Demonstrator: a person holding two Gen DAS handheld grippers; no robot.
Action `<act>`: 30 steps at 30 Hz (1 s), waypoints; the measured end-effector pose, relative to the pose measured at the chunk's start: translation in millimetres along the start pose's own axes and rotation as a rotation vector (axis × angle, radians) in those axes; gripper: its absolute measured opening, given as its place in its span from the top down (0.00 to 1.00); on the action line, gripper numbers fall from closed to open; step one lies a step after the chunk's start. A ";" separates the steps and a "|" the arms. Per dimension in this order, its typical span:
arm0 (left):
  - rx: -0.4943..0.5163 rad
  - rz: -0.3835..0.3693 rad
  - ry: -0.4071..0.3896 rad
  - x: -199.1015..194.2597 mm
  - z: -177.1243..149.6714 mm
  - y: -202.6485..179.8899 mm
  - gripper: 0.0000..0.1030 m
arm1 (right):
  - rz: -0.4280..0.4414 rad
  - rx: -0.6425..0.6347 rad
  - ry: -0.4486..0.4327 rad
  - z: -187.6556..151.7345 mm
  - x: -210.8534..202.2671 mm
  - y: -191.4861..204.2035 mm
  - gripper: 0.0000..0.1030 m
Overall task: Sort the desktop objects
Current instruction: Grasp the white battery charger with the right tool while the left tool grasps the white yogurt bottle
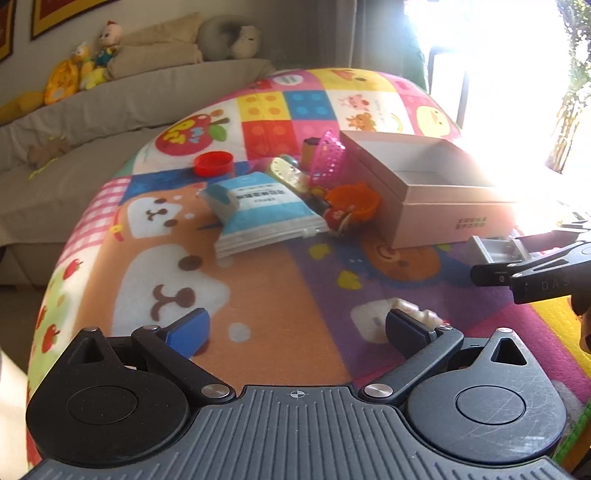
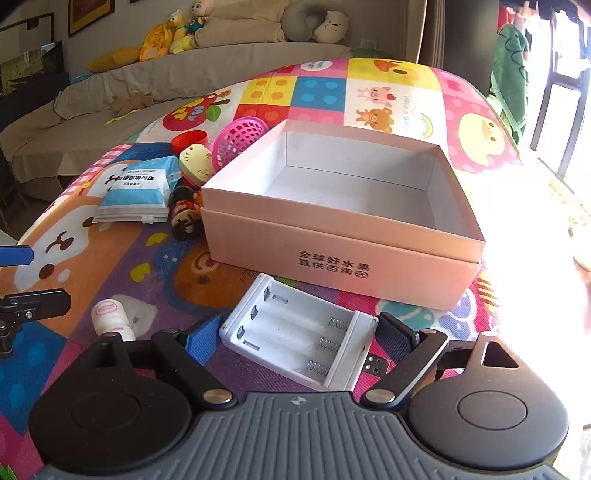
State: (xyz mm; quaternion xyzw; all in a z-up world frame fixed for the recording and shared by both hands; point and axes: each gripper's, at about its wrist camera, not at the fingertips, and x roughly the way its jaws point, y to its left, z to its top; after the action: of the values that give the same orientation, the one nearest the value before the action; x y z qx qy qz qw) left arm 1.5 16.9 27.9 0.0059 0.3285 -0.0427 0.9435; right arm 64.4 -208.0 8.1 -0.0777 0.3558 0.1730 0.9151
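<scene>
My right gripper (image 2: 299,339) is shut on a white battery charger (image 2: 295,336), held just in front of the open pink box (image 2: 332,254); the box is empty inside. In the left wrist view the charger (image 1: 495,251) and box (image 1: 443,218) show at the right. My left gripper (image 1: 295,328) is open and empty above the mat, with a small white bottle (image 1: 417,310) beside its right finger. Left of the box lie a blue-white packet (image 2: 136,188), a wooden doll (image 2: 183,214), a yellow cat-face toy (image 2: 195,162), a pink basket (image 2: 240,136) and a red lid (image 2: 188,138).
The table carries a colourful cartoon mat (image 2: 388,96). A grey sofa with plush toys (image 2: 177,33) stands behind. An orange cup (image 1: 354,201) lies by the box. Bright window glare covers the right side.
</scene>
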 end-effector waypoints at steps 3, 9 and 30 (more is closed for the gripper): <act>0.071 -0.080 -0.012 3.2 -0.5 -24.4 0.00 | 0.011 0.006 -0.001 -13.5 -11.3 -13.3 0.13; 0.147 -0.069 0.022 22.4 -0.1 -54.9 0.00 | -0.018 -0.061 -0.058 -31.0 -35.5 -9.8 0.11; 0.090 0.041 0.031 16.1 0.1 -20.6 0.09 | -0.078 -0.012 -0.011 -35.4 -30.1 -1.5 0.18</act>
State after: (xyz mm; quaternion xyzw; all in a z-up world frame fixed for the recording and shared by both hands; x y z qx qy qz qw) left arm 12.4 -4.9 18.3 0.0554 0.3409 -0.0380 0.9377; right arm 22.2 -226.6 2.6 -0.0958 0.3464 0.1395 0.9227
